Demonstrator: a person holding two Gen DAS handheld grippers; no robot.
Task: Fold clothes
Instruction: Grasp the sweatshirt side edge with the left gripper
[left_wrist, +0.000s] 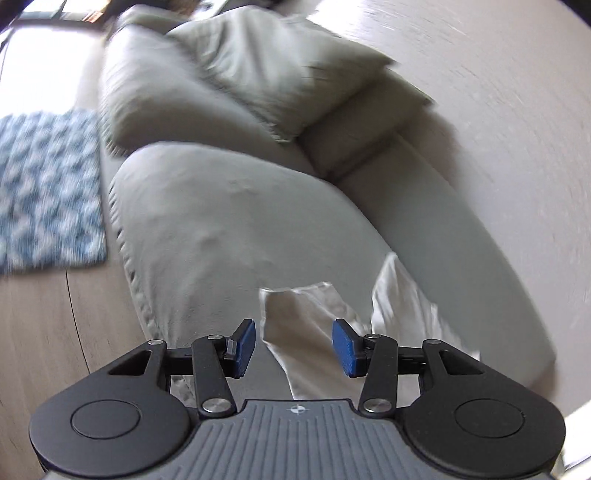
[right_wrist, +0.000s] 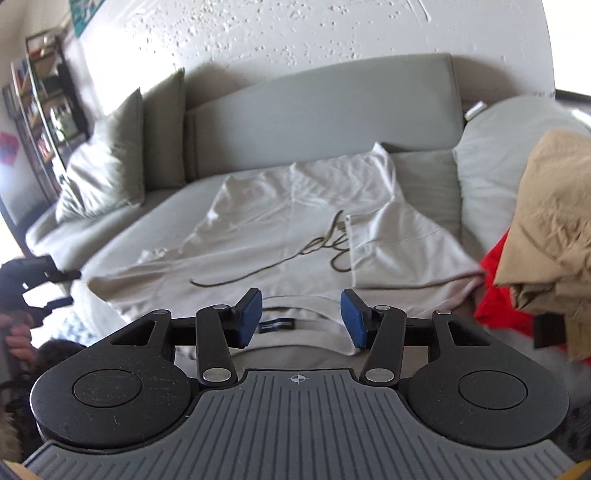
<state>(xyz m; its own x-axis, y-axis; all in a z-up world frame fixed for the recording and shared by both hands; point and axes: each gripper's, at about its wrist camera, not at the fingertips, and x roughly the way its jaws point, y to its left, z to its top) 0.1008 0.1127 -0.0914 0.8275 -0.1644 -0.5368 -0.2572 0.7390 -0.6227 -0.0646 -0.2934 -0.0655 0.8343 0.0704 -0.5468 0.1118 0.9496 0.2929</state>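
Here, a soft, light, limp white cotton shirt with dark script lettering (right_wrist: 288, 229) lies flat on the grey sofa seat (right_wrist: 122, 229), 12 o'clock of the half-open, empty right gripper (right_wrist: 301, 317); the left gripper (left_wrist: 293, 347) likewise; best pinched at hem corners.

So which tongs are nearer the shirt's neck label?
Right. The right tongs hang open just over the neck label of the white shirt. The left tongs sit open off at the shirt's edge, label unseen.
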